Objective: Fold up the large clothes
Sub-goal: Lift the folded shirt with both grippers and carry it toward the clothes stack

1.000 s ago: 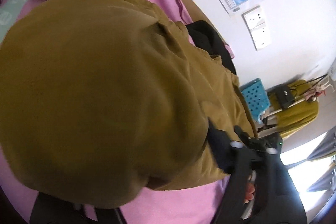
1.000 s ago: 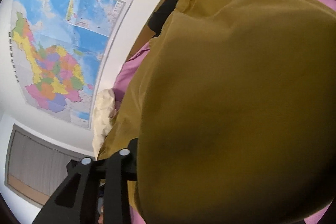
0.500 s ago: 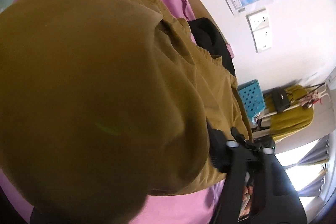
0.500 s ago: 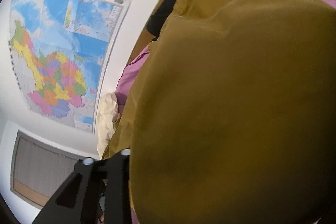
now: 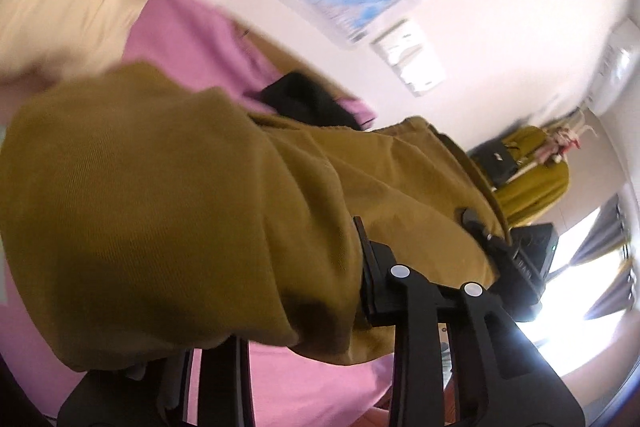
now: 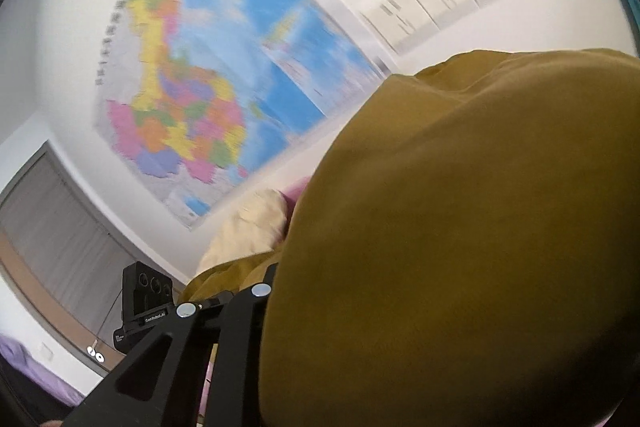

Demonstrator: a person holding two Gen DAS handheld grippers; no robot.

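The mustard corduroy garment (image 5: 168,211) hangs bunched over the pink bed (image 5: 188,39), long axis running toward the black clothing (image 5: 304,99). Fabric covers both tongs, left (image 5: 256,339) and right (image 6: 280,291), so can't tell their state. Wall map (image 6: 208,75) behind.

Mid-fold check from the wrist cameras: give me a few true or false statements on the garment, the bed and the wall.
1. The garment is mustard brown. True.
2. The bed sheet is green. False: it is pink.
3. A map hangs on the wall. True.
4. The garment lies flat, away from both grippers. False: it is bunched over the left gripper and right gripper.
5. A black garment lies behind the mustard one. True.
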